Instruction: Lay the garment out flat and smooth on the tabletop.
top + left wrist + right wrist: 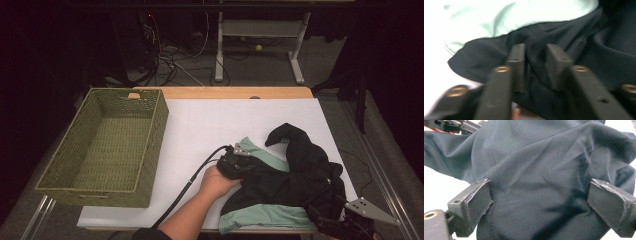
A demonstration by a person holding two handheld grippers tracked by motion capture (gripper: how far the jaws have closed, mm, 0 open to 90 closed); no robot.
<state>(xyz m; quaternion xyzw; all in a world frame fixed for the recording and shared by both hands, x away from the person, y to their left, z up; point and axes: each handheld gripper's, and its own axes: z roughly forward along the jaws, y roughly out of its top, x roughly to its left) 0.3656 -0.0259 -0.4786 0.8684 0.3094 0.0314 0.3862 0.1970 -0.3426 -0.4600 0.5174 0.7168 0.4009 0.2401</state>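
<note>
Legible text, labels, brands, numbers, signs: 0 found on garment [280,185], basket [107,145], or worktop [210,125].

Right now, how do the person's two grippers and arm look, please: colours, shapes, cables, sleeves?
Both grippers are black. The left gripper has a thick black cable trailing from it and a small grey plate on top; its jaws carry brass-coloured screws. The right gripper bears a grey three-cornered plate, and its flat rectangular pads look worn at the edges. The left forearm is bare, with dark cloth near the elbow.

My left gripper [535,67] view is blurred; I can't tell whether it pinches the black-and-mint fabric garment [584,50].
</note>
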